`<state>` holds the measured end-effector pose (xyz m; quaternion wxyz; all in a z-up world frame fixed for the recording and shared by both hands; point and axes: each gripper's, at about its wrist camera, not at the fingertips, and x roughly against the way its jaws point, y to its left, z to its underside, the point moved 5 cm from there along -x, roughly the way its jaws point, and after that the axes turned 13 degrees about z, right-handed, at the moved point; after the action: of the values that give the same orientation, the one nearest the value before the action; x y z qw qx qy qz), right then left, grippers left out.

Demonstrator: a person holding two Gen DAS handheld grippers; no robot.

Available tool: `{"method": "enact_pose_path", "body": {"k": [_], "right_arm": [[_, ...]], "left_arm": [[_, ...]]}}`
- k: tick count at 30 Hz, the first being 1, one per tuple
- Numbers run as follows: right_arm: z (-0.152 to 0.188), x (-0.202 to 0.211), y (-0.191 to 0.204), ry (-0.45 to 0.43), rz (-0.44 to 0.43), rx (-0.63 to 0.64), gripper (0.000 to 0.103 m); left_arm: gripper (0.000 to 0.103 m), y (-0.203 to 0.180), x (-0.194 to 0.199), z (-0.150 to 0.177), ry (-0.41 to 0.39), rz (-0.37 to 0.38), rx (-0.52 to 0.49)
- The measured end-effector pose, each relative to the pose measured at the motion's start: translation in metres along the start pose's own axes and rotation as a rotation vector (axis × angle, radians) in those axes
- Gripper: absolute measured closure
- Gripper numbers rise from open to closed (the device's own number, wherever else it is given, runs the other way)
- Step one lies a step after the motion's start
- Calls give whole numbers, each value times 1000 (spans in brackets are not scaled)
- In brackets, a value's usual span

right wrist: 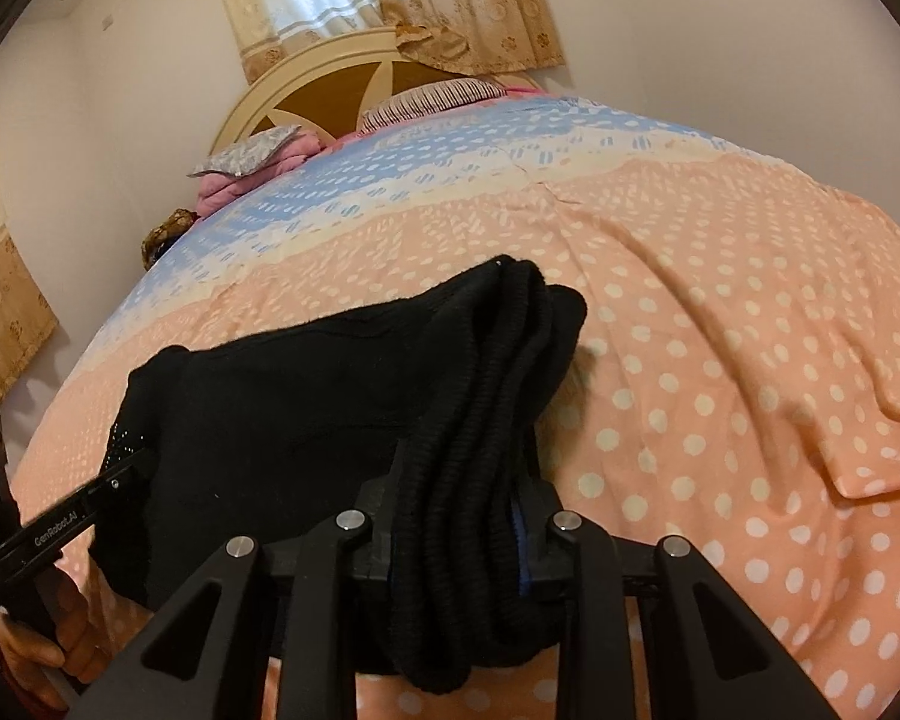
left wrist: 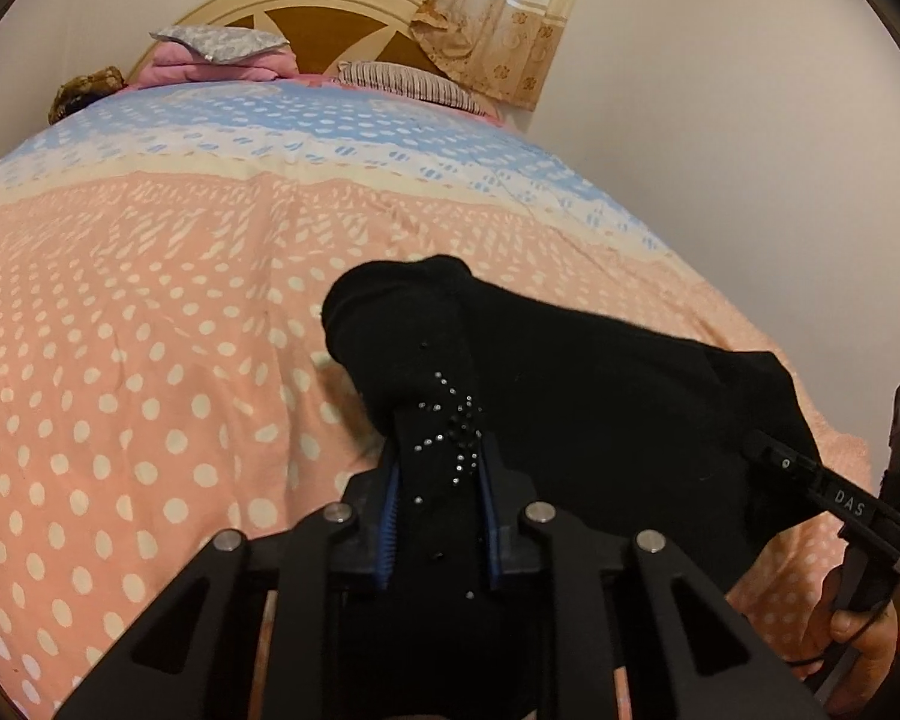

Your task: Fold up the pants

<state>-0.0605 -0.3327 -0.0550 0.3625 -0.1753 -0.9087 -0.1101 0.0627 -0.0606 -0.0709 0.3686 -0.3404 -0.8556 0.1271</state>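
Observation:
Black pants (left wrist: 570, 372) hang bunched between my two grippers, held up over the bed. In the left wrist view my left gripper (left wrist: 438, 462) is shut on a fold of the pants that carries a small rhinestone pattern (left wrist: 450, 420), with the cloth pinched between the blue pads. At that view's right edge the right gripper (left wrist: 774, 456) bites the far end of the cloth, with a person's hand (left wrist: 858, 642) below it. In the right wrist view my right gripper (right wrist: 462, 480) is shut on the ribbed waistband (right wrist: 510, 360) of the pants (right wrist: 300, 396). The left gripper (right wrist: 120, 480) grips their left end.
The bed wears a pink, cream and blue dotted cover (left wrist: 150, 300) (right wrist: 720, 330). At its head lie a striped pillow (left wrist: 402, 81), a pink folded blanket (left wrist: 210, 69) and a rounded headboard (left wrist: 306, 18). A beige curtain (left wrist: 486, 12) hangs behind. White walls flank the bed.

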Motion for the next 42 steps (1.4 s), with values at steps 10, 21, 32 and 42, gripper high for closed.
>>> {"method": "enact_pose_path", "body": {"k": [10,21,32,42], "right_arm": [[-27,52,36,-91,-73,49,77],[-38,59,76,-98,-183,87,77],[-56,51,166,-131,-292,246,77],[-70,29,310,-164,-464,403,77]], "left_arm": [[81,-6,24,-15,-35,51,-3],[81,21,55,-34,-110,15,20],[81,87,95,-58,-216,-104,109],[81,184,154,-81,-328,-335,188]]}}
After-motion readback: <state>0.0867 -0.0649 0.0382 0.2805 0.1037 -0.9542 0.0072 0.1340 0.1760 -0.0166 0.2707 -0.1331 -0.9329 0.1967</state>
